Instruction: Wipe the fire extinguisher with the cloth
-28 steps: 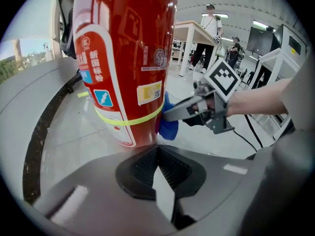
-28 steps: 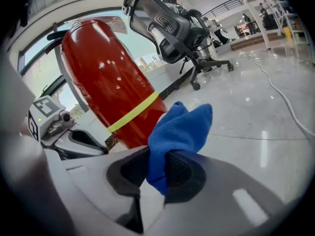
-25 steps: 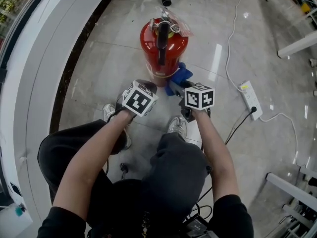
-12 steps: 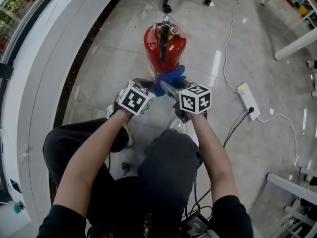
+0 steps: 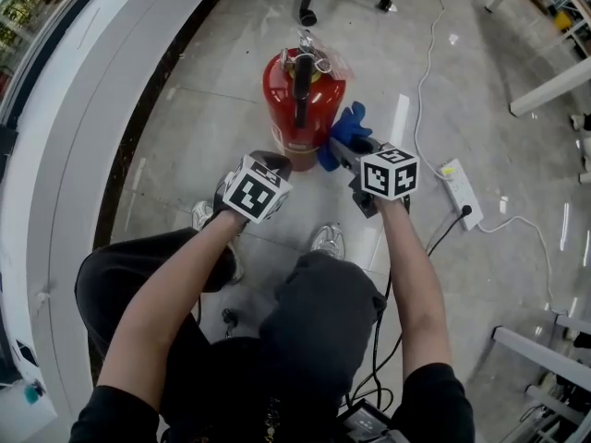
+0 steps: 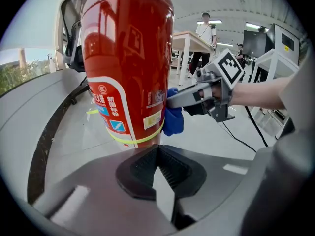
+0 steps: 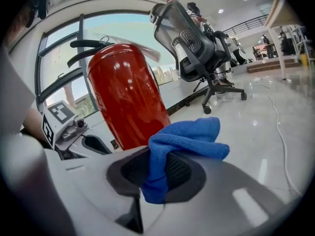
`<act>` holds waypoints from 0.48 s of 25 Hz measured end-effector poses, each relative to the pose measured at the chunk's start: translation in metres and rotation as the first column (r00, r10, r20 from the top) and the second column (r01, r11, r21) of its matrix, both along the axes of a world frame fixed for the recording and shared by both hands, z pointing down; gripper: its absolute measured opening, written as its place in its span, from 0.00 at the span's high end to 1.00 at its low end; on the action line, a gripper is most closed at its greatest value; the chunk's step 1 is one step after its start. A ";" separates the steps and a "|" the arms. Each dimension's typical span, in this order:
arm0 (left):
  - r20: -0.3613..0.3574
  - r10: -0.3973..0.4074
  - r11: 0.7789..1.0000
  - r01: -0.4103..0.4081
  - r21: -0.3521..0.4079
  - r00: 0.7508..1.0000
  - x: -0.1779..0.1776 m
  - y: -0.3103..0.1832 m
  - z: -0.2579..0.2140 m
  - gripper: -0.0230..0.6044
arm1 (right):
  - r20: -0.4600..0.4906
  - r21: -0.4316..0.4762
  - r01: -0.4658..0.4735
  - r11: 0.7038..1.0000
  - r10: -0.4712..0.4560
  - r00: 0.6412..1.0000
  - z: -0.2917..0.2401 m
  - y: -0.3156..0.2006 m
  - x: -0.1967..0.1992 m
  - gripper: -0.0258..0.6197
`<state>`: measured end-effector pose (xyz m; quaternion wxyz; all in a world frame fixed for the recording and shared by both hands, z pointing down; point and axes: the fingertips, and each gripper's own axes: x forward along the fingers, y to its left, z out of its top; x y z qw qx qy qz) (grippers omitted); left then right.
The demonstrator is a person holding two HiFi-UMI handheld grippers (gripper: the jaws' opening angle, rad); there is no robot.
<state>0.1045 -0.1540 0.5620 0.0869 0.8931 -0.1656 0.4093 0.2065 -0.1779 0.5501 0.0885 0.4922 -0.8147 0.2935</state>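
1. Left gripper (image 6: 158, 151): jaws fully together, ribbed pads meeting, nothing between them.
2. Its tips sit just beside the foot of the red fire extinguisher (image 6: 125, 58), on the person's side. Whether they touch it cannot be told.
3. Right gripper (image 7: 156, 170): jaws narrow, clamped on a bunched blue cloth (image 7: 189, 137). One fold hangs down between the pads and the rest bulges out past the tips.
4. In the left gripper view the cloth is pressed against the lower right side of the cylinder, just above its yellow band.
5. The extinguisher stands upright on the glossy tiled floor (image 5: 185, 127), with its black hose (image 5: 301, 86) running down the front. It is near the dark strip along the floor's left edge.
6. Further out: a white power strip (image 5: 459, 187) lies on the floor to the right, well apart from the extinguisher. A black office chair (image 7: 197, 41) stands beyond it.
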 end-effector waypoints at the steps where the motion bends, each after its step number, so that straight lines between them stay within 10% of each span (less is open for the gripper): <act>1: 0.002 0.004 1.000 -0.004 -0.005 1.000 0.002 0.001 0.003 0.96 | 0.000 0.001 -0.007 1.000 0.007 1.000 0.001 -0.006 0.006 0.85; 12: 0.013 0.032 0.999 -0.032 -0.028 0.999 0.008 0.012 0.009 0.96 | 0.096 0.016 -0.115 0.993 0.113 0.989 -0.013 -0.075 0.036 0.85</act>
